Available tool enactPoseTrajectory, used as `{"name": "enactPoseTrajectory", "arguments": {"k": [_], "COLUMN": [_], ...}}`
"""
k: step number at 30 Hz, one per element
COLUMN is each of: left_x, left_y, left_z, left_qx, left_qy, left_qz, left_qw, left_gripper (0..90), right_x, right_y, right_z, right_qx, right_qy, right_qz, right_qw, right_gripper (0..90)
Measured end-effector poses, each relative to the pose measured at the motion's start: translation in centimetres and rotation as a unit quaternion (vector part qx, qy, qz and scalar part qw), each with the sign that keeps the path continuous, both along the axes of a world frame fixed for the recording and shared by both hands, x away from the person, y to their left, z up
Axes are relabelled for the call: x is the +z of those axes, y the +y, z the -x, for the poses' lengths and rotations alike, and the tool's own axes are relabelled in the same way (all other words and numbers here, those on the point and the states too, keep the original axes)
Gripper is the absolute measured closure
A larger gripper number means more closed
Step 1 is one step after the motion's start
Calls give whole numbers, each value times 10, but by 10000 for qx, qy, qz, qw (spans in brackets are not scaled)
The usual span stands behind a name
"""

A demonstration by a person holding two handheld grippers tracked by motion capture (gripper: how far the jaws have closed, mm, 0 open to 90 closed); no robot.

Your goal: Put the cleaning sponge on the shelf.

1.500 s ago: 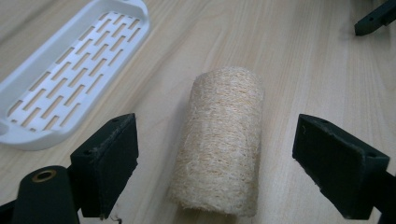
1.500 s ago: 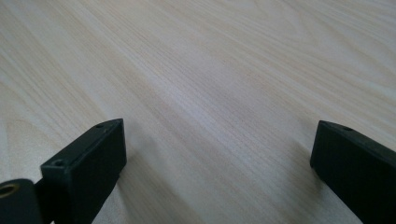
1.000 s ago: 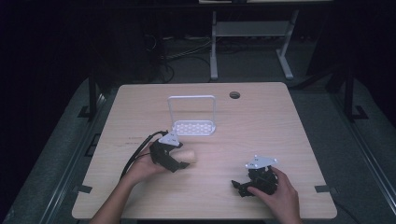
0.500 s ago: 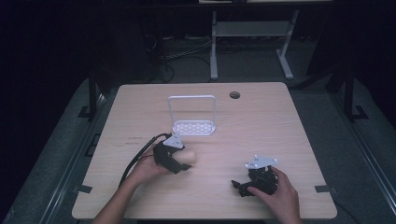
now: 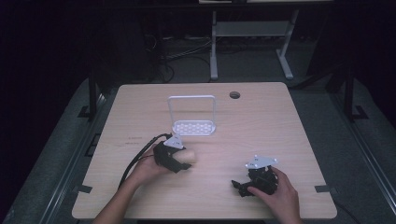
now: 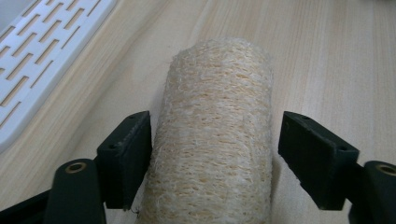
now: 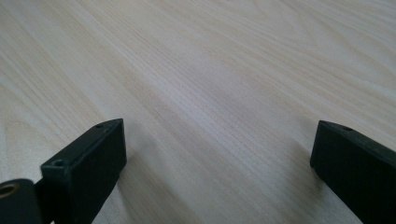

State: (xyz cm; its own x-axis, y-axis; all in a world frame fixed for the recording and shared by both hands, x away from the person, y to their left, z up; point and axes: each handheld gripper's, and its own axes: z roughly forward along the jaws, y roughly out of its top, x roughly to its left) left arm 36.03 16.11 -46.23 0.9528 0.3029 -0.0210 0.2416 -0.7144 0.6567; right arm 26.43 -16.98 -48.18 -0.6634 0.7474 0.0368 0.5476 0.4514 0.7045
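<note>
1. The left gripper (image 6: 215, 154) straddles a loofah roll (image 6: 217, 135). Its left jaw touches the roll's side; the right jaw stands slightly clear, so the jaws are spread and not yet clamped.
2. The loofah roll lies on its side on the wooden table (image 5: 280, 121), just in front of the white rack's base. In the high view it shows as a pale lump (image 5: 189, 156) at the tip of the left gripper (image 5: 180, 161).
3. The right gripper (image 7: 217, 154) rests low over bare wood near the table's front right, jaws wide apart and holding nothing. It sits well apart from the roll, in the person's right hand (image 5: 275, 189).
4. The step in hand looks like the grasp itself: the jaws are placed around the roll and need closing. The fibre is soft and springy, so a firm, centred squeeze seems called for.
5. The white rack (image 5: 194, 126), with a slotted base and an upright wire frame, stands just beyond the roll. A lift towards it would need to clear the base's rim.
6. A cable hole (image 5: 235, 95) lies farther back. Nothing stands between the roll and the rack.
</note>
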Motion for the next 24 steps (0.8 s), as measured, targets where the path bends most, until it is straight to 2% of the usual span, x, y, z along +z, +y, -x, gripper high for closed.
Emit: {"name": "enactPoseTrajectory", "arguments": {"k": [17, 24], "left_x": [0, 0], "left_y": [2, 2], "left_z": [-1, -1], "left_qx": [-3, 6], "left_qy": [40, 59], "left_qz": [-18, 13], "left_qw": [10000, 10000], "left_gripper": [390, 403], "right_x": [0, 0], "right_y": [0, 0], "right_z": [0, 0], "right_qx": [0, -1], "right_qy": [1, 2], "right_qz": [1, 1], "right_qw": [10000, 10000], "right_gripper": [32, 31]}}
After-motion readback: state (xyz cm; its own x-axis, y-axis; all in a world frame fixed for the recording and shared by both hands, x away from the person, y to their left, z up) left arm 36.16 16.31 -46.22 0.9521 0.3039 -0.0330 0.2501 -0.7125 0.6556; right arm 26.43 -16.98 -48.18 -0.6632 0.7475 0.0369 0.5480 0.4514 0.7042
